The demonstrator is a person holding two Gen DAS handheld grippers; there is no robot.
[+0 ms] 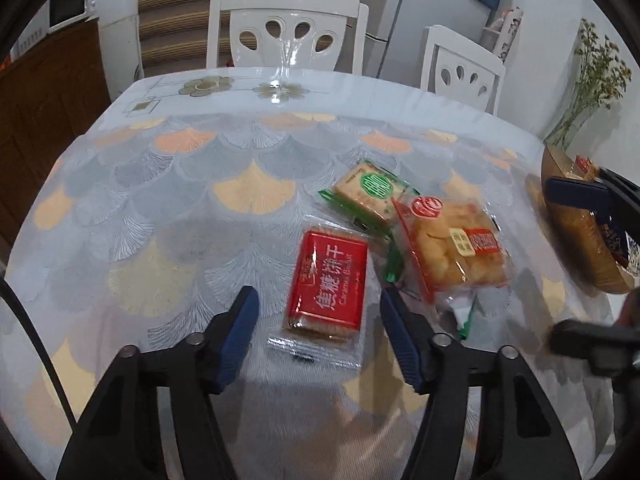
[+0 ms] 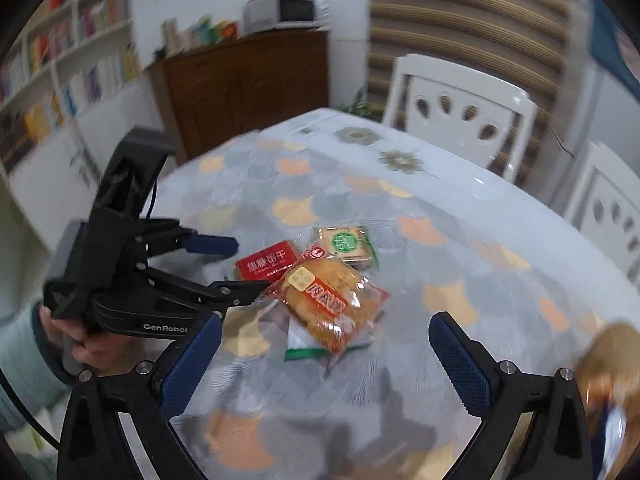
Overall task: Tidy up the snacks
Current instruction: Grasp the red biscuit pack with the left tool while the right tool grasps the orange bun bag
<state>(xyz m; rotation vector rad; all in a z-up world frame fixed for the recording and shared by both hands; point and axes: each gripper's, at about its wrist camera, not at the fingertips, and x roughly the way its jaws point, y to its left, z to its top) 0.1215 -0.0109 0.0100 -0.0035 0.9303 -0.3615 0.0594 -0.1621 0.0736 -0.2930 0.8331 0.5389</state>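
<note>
The left gripper (image 1: 316, 304) is spread wide, its two blue-padded fingers (image 1: 236, 336) held on either side of the near end of the red caramel biscuit packet (image 1: 328, 282); whether the pads touch the wrapper cannot be told. This packet lies flat on the table (image 1: 160, 184), which is covered with a fan-patterned cloth. Just to its right lies the orange pastry packet (image 1: 456, 246), and beyond both, farther from the camera, the green-sealed cracker packet (image 1: 370, 194), whose right edge is overlapped by the pastry packet. A scrap of green wrapper (image 2: 308, 346) protrudes from under the pastry packet at its near side. The right gripper (image 2: 324, 340) is also spread wide and holds nothing; it hangs above the table with the pastry packet between and beyond its fingertips. At the far right edge of the table stands a brown basket (image 1: 576, 220) containing wrapped items. Two white chairs (image 1: 286, 26) stand at the far side.
</note>
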